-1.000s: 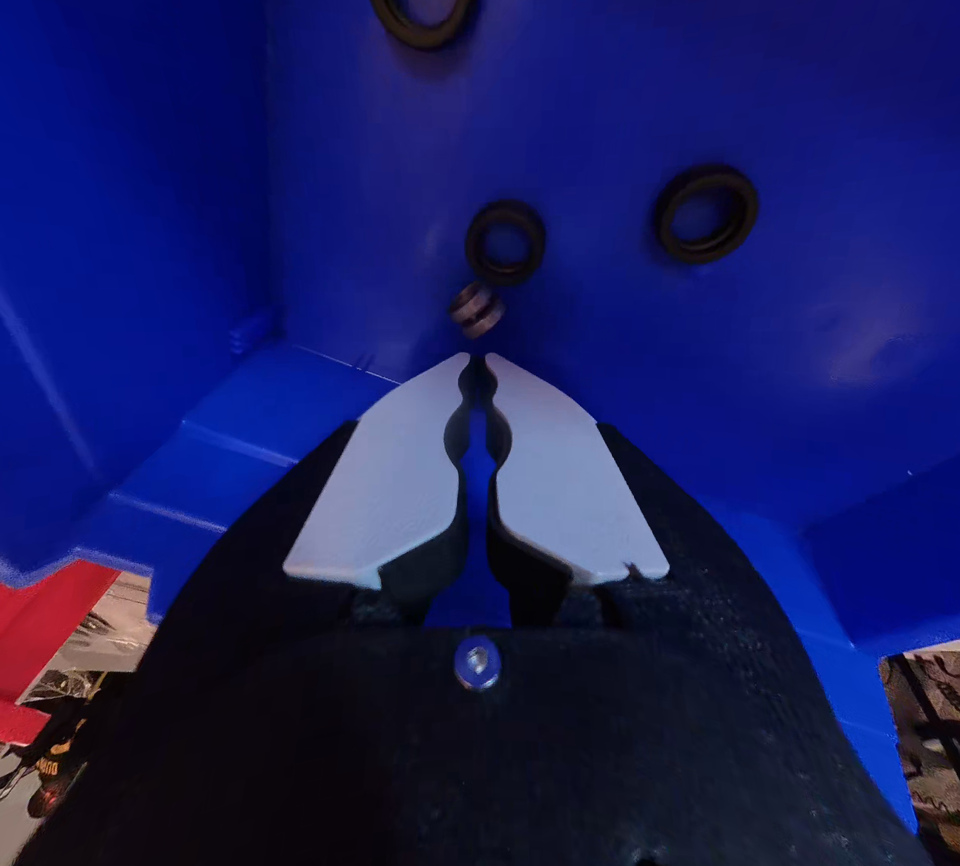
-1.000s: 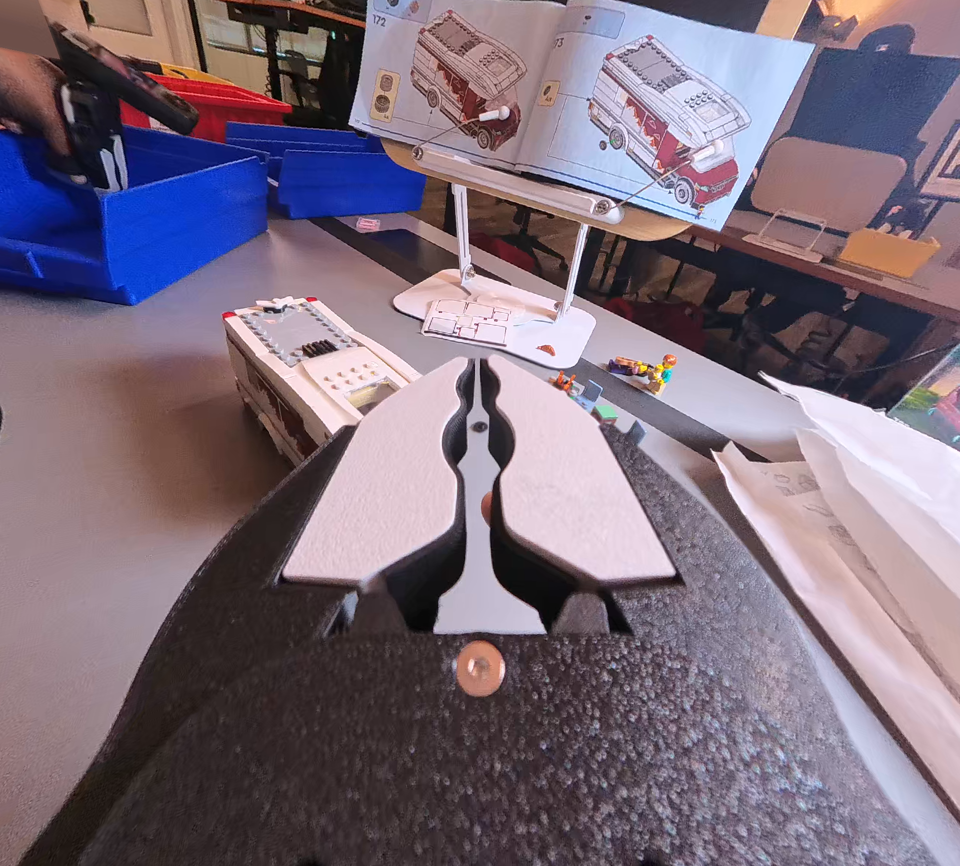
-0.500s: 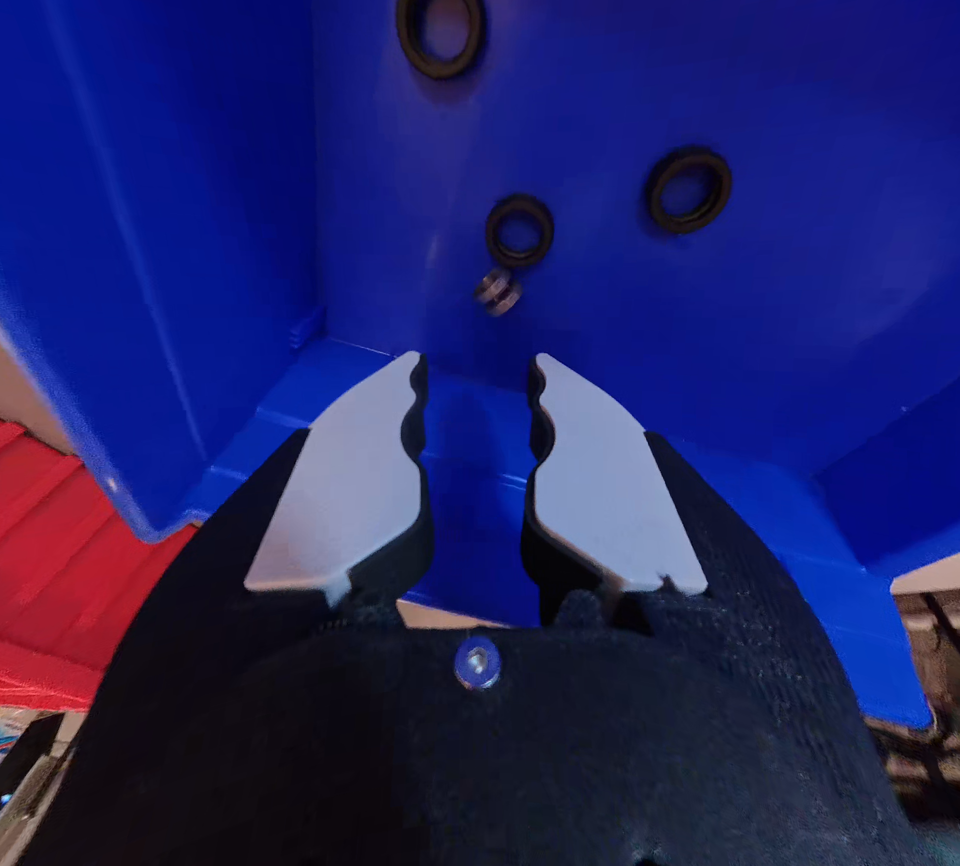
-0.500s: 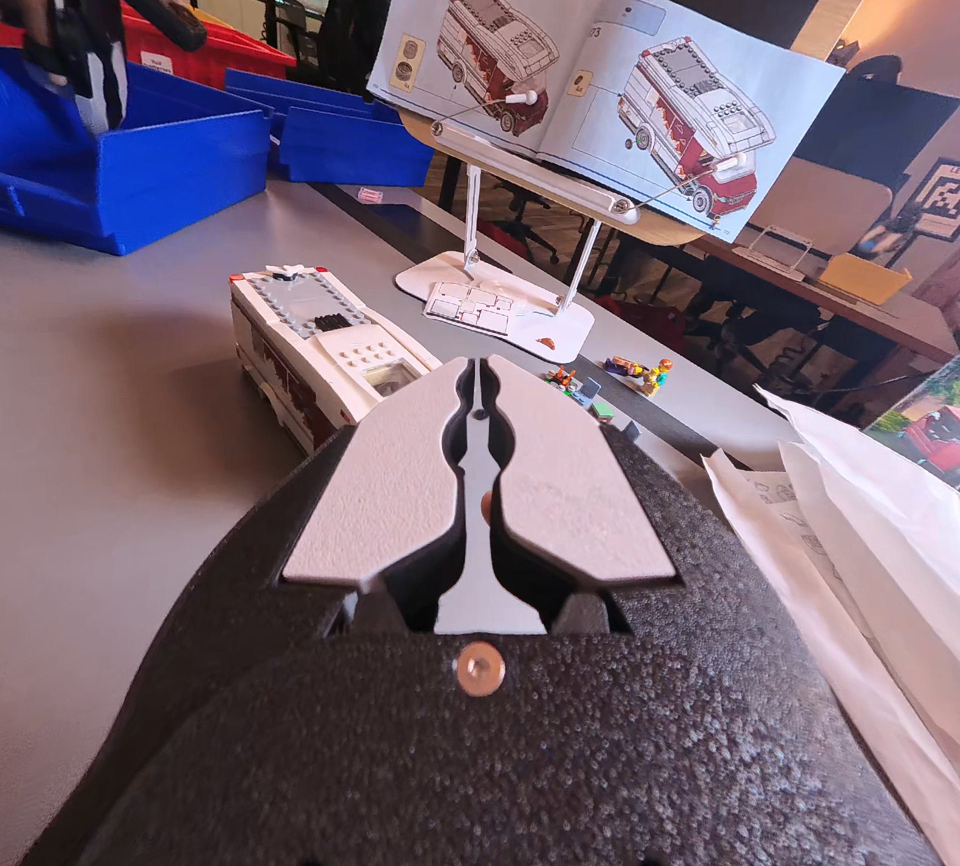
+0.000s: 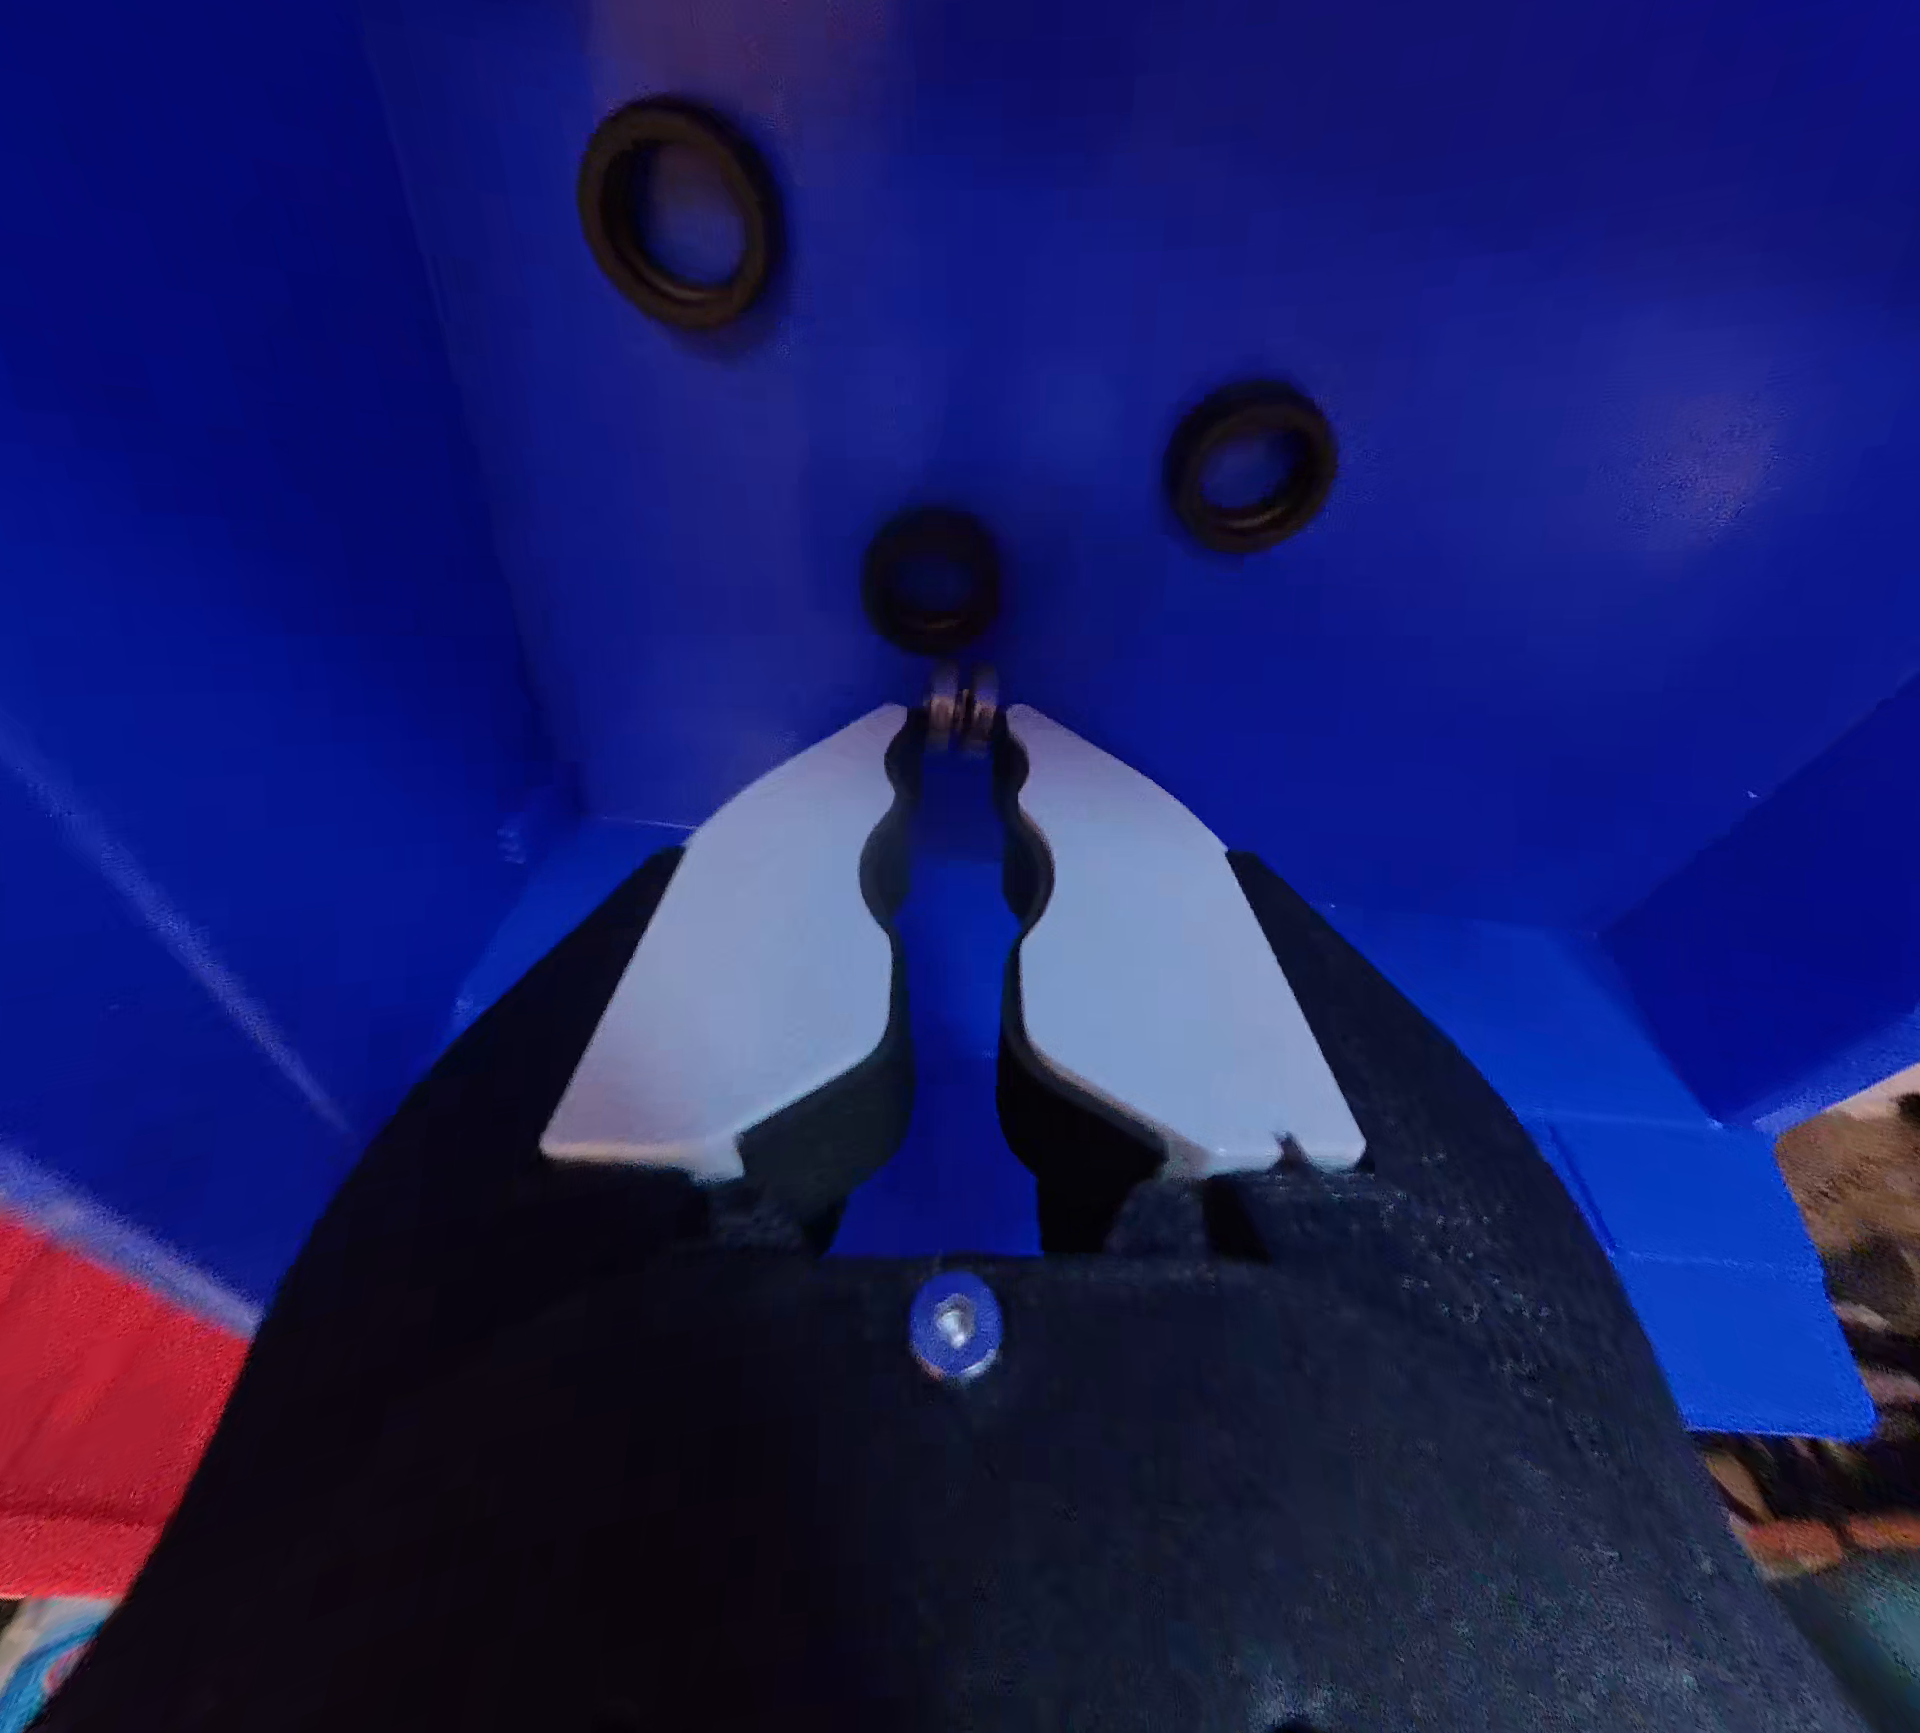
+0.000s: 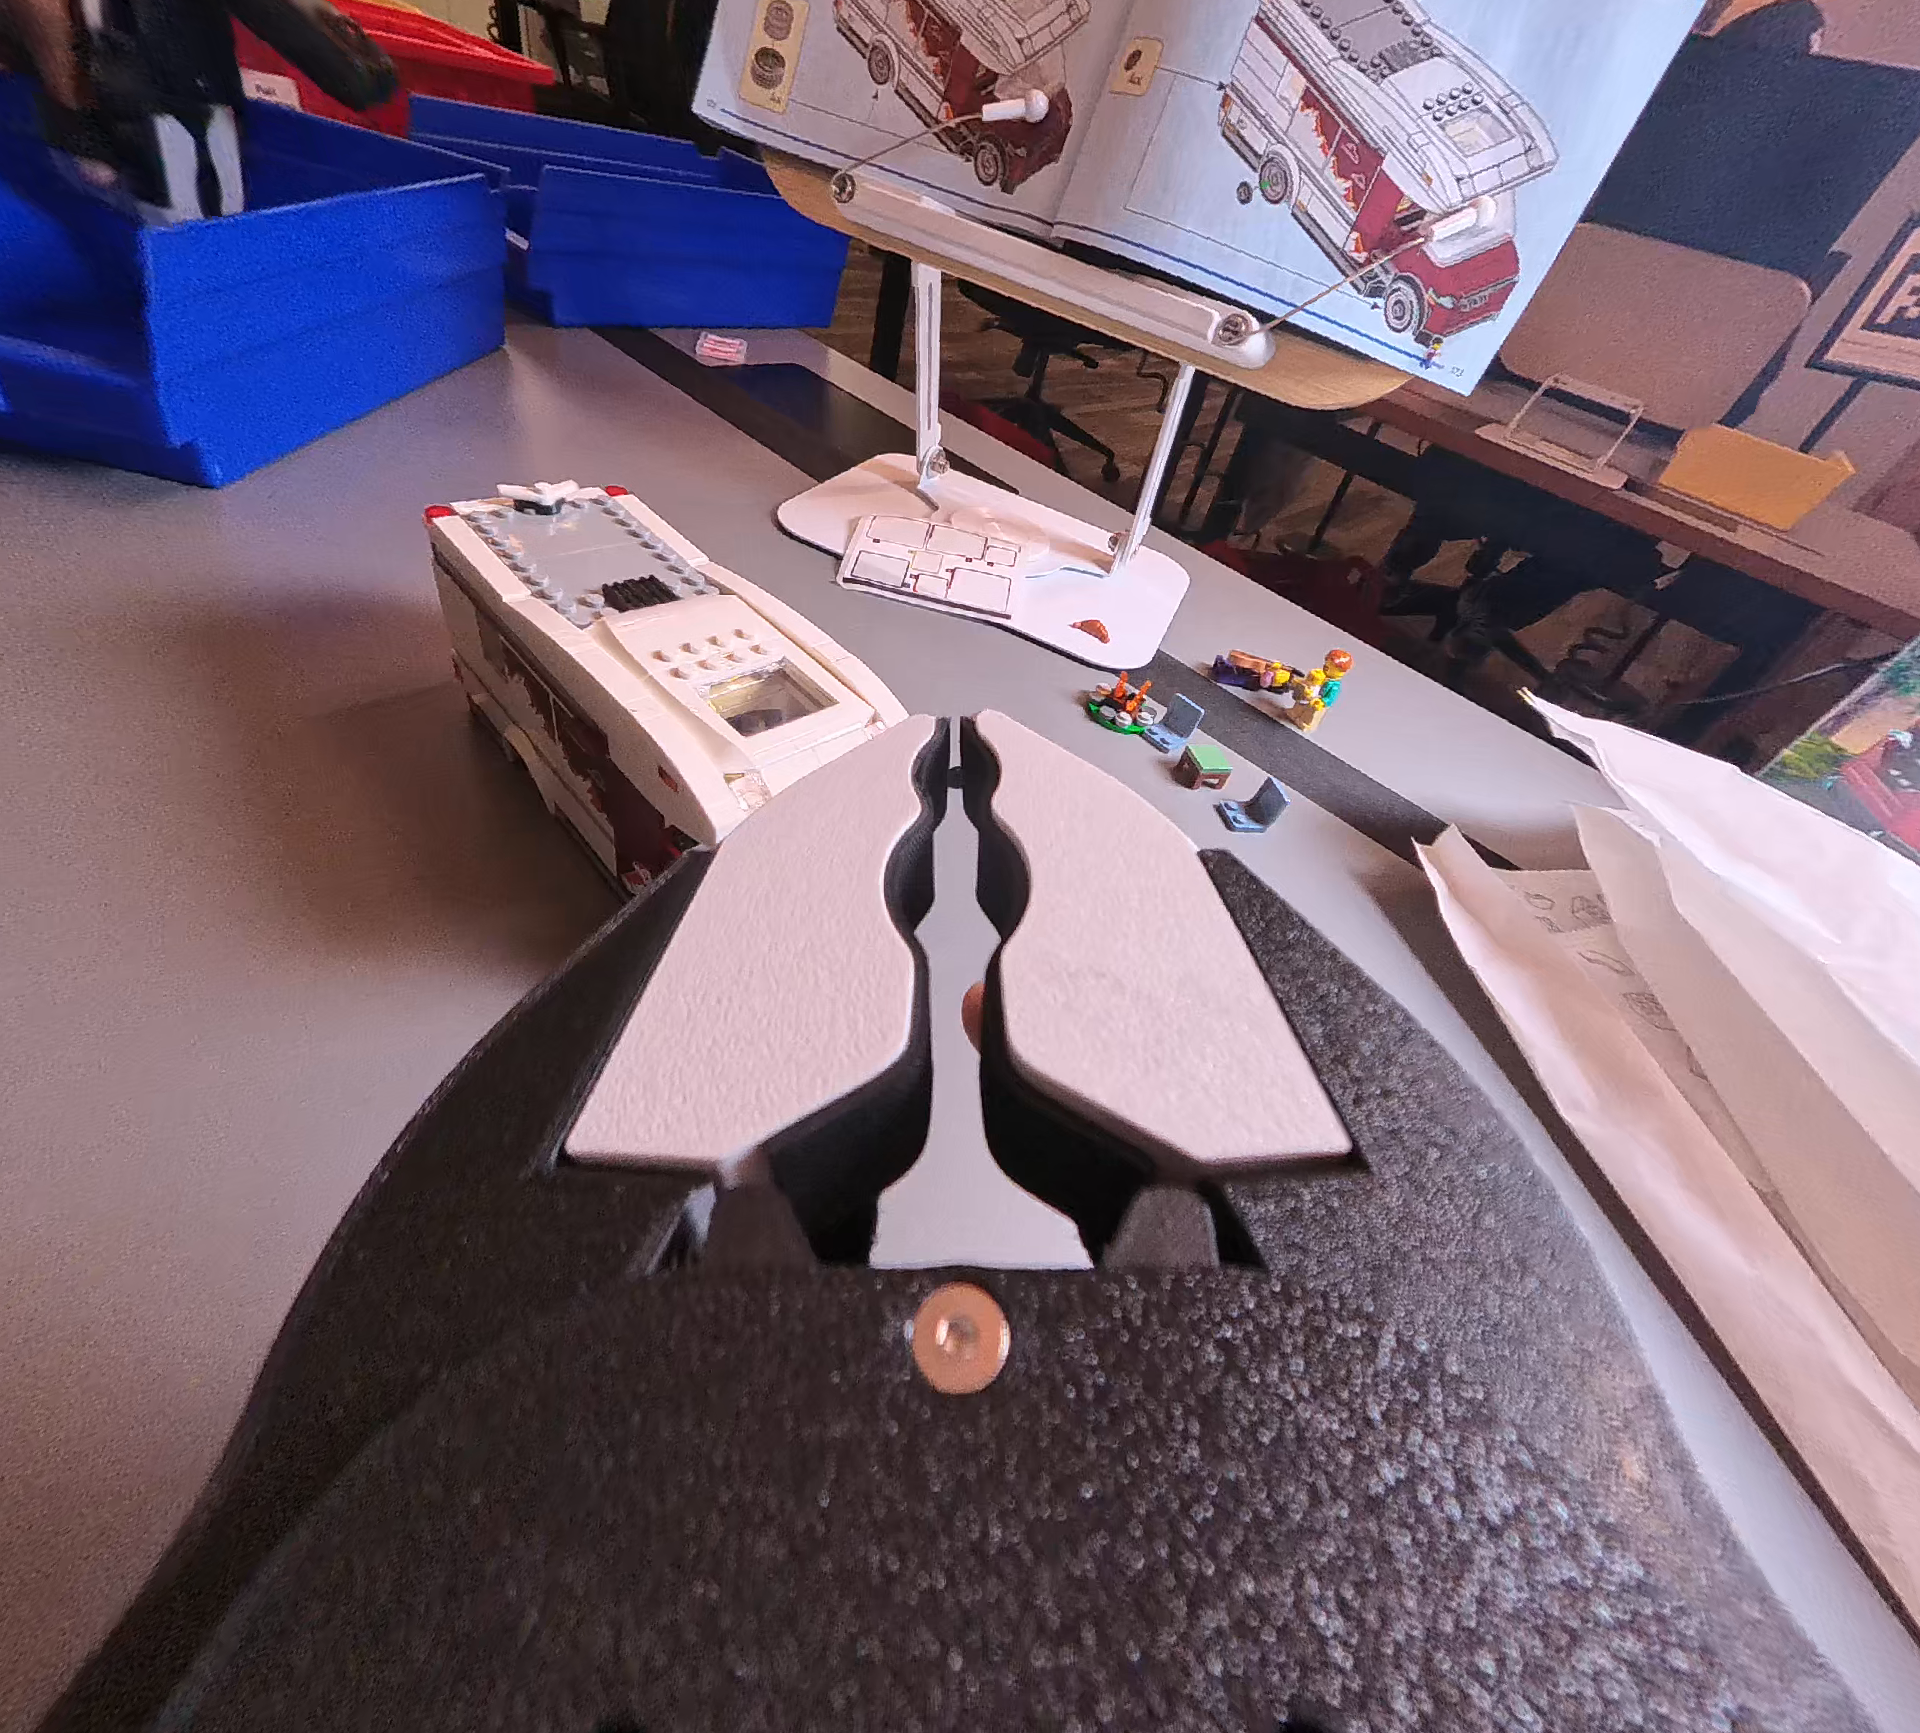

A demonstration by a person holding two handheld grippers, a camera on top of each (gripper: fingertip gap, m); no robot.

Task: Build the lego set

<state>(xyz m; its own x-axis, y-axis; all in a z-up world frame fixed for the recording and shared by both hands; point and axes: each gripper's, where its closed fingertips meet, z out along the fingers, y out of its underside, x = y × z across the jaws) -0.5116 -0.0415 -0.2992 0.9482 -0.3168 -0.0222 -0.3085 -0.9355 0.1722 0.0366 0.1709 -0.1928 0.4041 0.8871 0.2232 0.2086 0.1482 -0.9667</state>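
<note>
Reaching into a blue bin [image 5: 312, 540], the left gripper [image 5: 961, 727] pinches a small grey wheel hub [image 5: 961, 715] between its white fingertips [image 5: 873, 733], both tips pressed against it. Three black rubber tyres [image 5: 675, 213] lie on the bin floor, one [image 5: 930, 580] just beyond the hub. Over the grey table [image 6: 208, 852], the right gripper [image 6: 956, 733] is closed with nothing between its tips, beside a white brick-built camper van [image 6: 623, 644] and before an open instruction booklet [image 6: 1195, 73] on a stand.
</note>
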